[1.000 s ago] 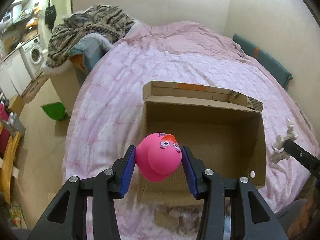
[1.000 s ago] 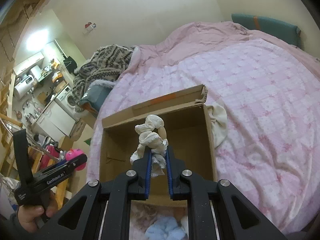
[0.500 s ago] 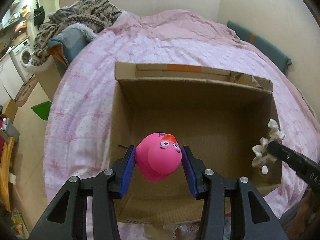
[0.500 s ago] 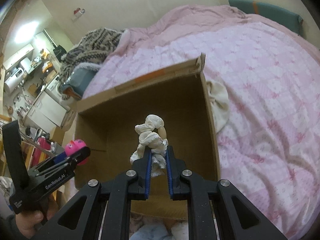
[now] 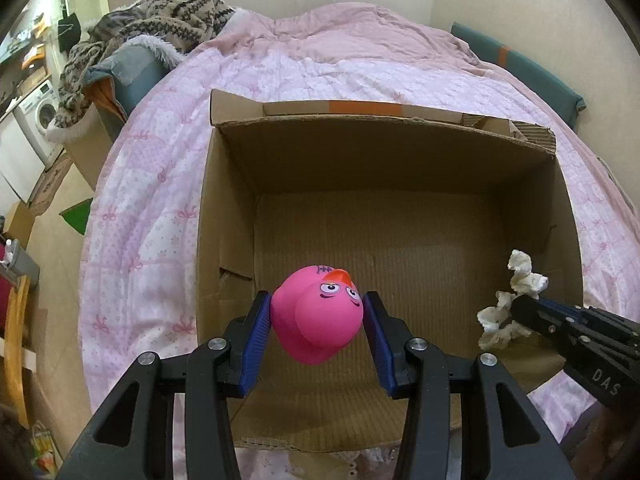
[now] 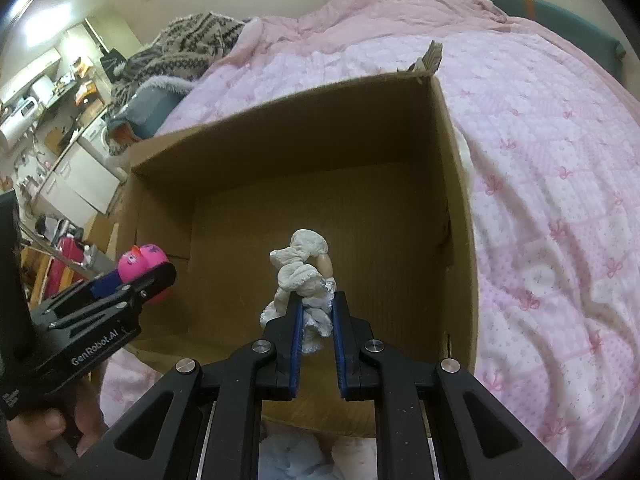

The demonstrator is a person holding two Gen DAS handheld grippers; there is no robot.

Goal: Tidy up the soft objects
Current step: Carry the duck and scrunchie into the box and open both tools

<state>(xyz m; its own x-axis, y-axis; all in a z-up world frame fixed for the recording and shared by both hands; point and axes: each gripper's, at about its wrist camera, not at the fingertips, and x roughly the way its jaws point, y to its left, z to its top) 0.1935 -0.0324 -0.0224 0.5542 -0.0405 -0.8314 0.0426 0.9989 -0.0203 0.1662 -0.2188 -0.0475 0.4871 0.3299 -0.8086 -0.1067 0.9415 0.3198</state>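
Note:
An open cardboard box stands on the pink bed; its inside shows bare cardboard. My left gripper is shut on a pink rubber duck and holds it over the box's near left part. The duck also shows in the right wrist view. My right gripper is shut on a small white cloth doll and holds it over the box's near part. The doll also shows in the left wrist view at the box's right side.
The pink quilted bedspread surrounds the box. A patterned blanket lies on a grey bin at the bed's far left. A white cloth lies beside the box's right wall. Soft items lie below the box's near edge. Floor and appliances lie at left.
Both grippers have moved forward and down over the box with their objects still held. The box now fills more of both views.

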